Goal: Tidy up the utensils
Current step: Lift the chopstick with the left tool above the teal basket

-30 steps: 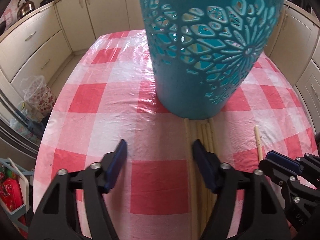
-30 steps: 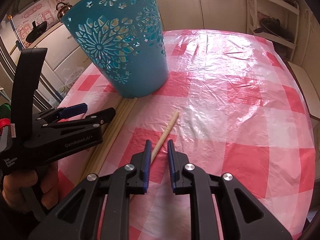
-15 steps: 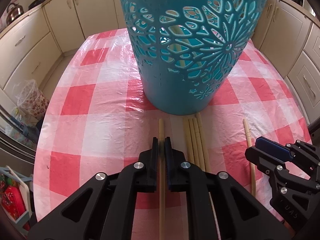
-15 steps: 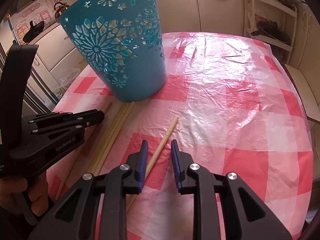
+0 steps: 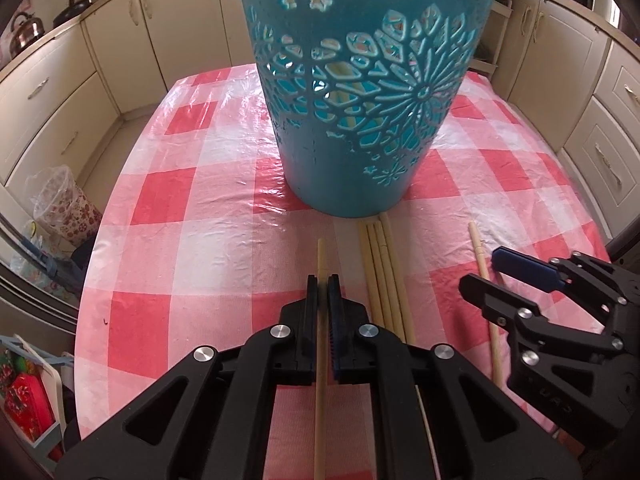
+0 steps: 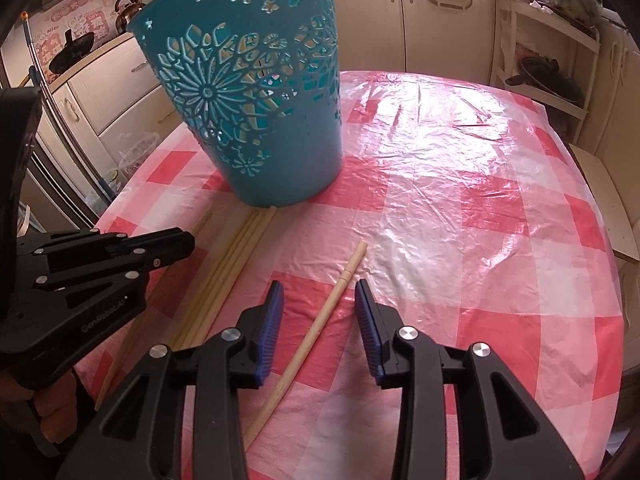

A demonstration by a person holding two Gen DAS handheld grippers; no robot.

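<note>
Five chopsticks show on the checked surface (image 5: 192, 216): one clamped in the left tool (image 5: 323, 286), a bundle of three (image 5: 386, 276) just right of it, and a single one (image 6: 320, 322) farther right. All lie lengthwise, tips toward the one teal basket (image 5: 360, 92); the bundle's tips touch its base. The right tool (image 6: 319, 300) is spread wide, straddling the single chopstick without touching it.
</note>
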